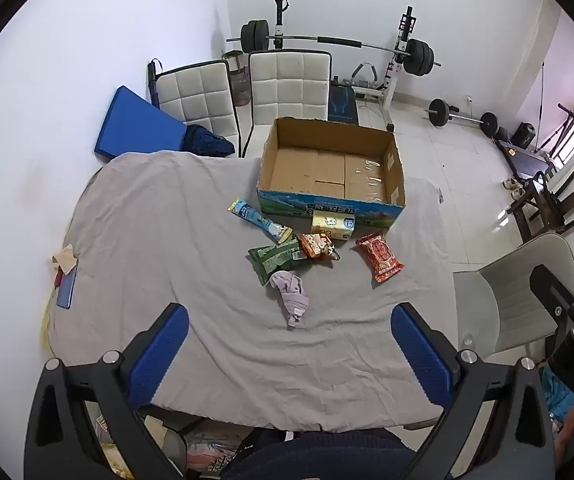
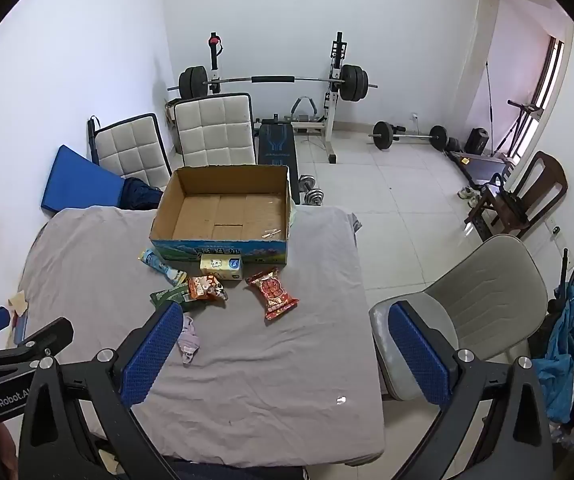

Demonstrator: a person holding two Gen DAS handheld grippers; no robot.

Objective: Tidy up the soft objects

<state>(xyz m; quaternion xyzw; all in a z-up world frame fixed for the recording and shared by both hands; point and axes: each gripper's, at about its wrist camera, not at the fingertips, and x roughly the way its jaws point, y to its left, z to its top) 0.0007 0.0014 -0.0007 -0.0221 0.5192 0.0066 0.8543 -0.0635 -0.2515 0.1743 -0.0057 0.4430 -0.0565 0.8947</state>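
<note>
An open cardboard box (image 1: 395, 184) (image 2: 223, 242) stands empty at the far side of the grey-clothed table (image 1: 167, 240) (image 2: 287, 360). In front of it lie a yellow tissue pack (image 1: 333, 224) (image 2: 221, 267), a blue-white tube pack (image 1: 259, 220) (image 2: 163, 268), a green bag (image 1: 275, 258) (image 2: 167, 296), an orange snack bag (image 1: 319, 246) (image 2: 207, 288), a red snack bag (image 1: 379, 256) (image 2: 273, 292) and a crumpled lilac cloth (image 1: 293, 298) (image 2: 189, 340). My left gripper (image 1: 289, 344) is open and empty, hovering near the lilac cloth. My right gripper (image 2: 287, 344) is open and empty above the table's right part.
Two white padded chairs (image 1: 287, 84) (image 2: 215, 132) stand behind the table, a grey chair (image 1: 519, 292) (image 2: 479, 304) at its right. A phone (image 1: 66, 288) and paper lie at the table's left edge. Weight bench and barbells (image 2: 271, 80) fill the back of the room.
</note>
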